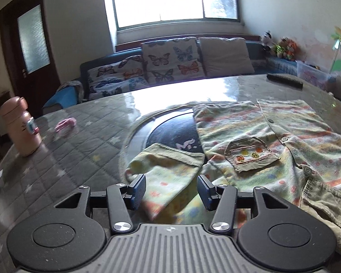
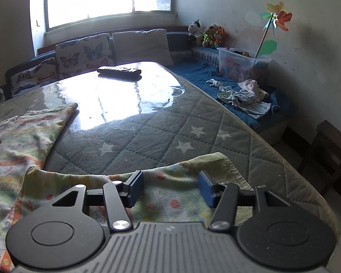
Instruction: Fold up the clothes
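A small patterned child's jacket [image 1: 250, 122] lies spread on the table, button front and a little pocket [image 1: 250, 152] facing up. Its left sleeve [image 1: 168, 170] with a ribbed cuff reaches toward my left gripper [image 1: 171, 190], which is open with the sleeve lying between and under its fingers. In the right wrist view the other sleeve [image 2: 170, 195] with its green cuff [image 2: 212, 160] lies under my right gripper [image 2: 171, 187], also open and straddling the fabric. The jacket body [image 2: 18, 136] spreads to the left there.
The table [image 2: 147, 136] has a quilted grey star cover under glossy plastic. A pink bottle [image 1: 20, 125] and a pink item [image 1: 66, 124] stand at the left, a black remote [image 2: 119, 71] at the far edge. A sofa with cushions, loose clothes [image 2: 245, 97] and a toy bin [image 2: 241, 66] lie beyond.
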{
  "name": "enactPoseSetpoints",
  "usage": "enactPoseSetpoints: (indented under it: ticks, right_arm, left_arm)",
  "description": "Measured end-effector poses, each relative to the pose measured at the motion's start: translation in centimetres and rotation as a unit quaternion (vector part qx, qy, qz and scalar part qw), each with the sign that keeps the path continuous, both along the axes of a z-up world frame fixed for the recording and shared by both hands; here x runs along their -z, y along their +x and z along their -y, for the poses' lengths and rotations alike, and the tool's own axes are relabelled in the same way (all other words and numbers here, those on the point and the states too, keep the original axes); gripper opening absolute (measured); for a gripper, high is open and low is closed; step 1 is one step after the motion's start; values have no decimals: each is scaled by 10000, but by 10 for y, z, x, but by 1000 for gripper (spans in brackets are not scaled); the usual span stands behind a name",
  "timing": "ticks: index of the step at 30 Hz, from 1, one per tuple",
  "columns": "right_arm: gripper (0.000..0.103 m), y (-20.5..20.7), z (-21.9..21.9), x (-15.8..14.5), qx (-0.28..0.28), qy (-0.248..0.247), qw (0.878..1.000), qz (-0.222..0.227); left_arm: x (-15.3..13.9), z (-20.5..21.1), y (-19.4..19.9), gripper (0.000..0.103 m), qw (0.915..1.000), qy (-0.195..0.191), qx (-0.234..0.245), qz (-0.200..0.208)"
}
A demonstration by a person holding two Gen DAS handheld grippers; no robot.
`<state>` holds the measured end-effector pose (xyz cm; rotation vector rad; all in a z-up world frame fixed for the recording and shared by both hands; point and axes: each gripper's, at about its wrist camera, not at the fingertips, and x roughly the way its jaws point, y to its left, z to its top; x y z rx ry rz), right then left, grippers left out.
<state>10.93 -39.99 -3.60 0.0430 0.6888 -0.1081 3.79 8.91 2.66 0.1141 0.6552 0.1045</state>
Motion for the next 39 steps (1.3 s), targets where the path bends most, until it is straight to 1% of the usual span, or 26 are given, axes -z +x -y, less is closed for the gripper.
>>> enactPoseSetpoints:
  ticks: [4, 6, 8, 9, 10, 11, 12, 13, 14, 15, 17, 19, 21, 23, 25, 28, 31, 32, 33, 35, 36, 39]
  right_arm:
    - [57, 0, 0, -1, 10, 48, 10000, 8]
    - [58, 0, 0, -1, 4, 59, 10000, 11]
    - [60, 0, 0, -1, -1, 67, 10000, 13]
    - [61, 0, 0, -1, -3, 69, 10000, 13]
    - [61, 1, -1, -1, 8, 61, 10000, 11]
    - [61, 1, -1, -1, 19, 53, 10000, 9]
    - [61, 2, -1, -1, 27, 53, 10000, 7]
    - [61, 2, -1, -1, 36, 54, 10000, 0]
    - [61, 2, -2, -1, 45, 56, 10000, -7]
    - [61, 3, -2, -1, 47, 57, 10000, -11]
    - [61, 3, -2, -1, 54, 54, 10000, -20]
    - [61, 4, -2, -1, 66, 51, 10000, -25]
    - [61, 3, -3, -1, 78, 47, 10000, -25]
    - [61, 3, -3, -1, 94, 57, 9999, -21]
    - [61, 3, -3, -1, 110, 57, 9999, -24]
    - [61, 4, -3, -2, 132, 103, 9999, -35]
    - [61, 2, -4, -4, 138, 218, 9996, -59]
    - [61, 0, -5, -5, 145, 221, 9996, -50]
    - [61, -1, -5, -5, 148, 222, 9996, -49]
    - [61, -4, -6, -5, 141, 271, 9995, -57]
    - [61, -5, -6, -5, 149, 284, 9995, -59]
    - [61, -6, -7, -4, 112, 227, 9997, -69]
  left_arm:
    - [18, 5, 28, 52, 9987, 335, 246, -295]
    - [26, 3, 36, 49, 9975, 422, 354, -437]
    - [29, -1, 38, 47, 9974, 466, 353, -416]
    - [30, -4, 38, 39, 9975, 487, 343, -392]
    - [31, -6, 39, 34, 9975, 507, 334, -369]
    - [32, -8, 39, 21, 9975, 527, 325, -346]
    - [33, -10, 39, 11, 9975, 547, 315, -322]
    - [33, -12, 40, 9, 9975, 568, 306, -299]
    - [30, -17, 38, 7, 9983, 515, 172, -195]
    - [24, -24, 36, 5, 9990, 435, -9, -60]
    - [13, -43, 29, 4, 9982, 179, -536, 185]
    - [4, -66, 18, 4, 9928, -147, -1135, 366]
    - [0, -87, 3, 4, 9848, -388, -1620, 488]
    - [1, -103, -10, 4, 9790, -511, -1914, 483]
    - [7, -114, -19, 4, 9757, -565, -2086, 348]
    - [18, -122, -27, 6, 9728, -590, -2234, 127]
    - [19, -126, -29, 9, 9721, -581, -2269, 121]
    - [18, -126, -27, 14, 9727, -568, -2243, 150]
    - [17, -126, -25, 25, 9738, -525, -2206, 176]
    - [16, -124, -17, 39, 9764, -400, -2115, 203]
    - [17, -124, -13, 40, 9780, -336, -2053, 177]
    - [25, -124, 0, 40, 9805, -157, -1960, 52]
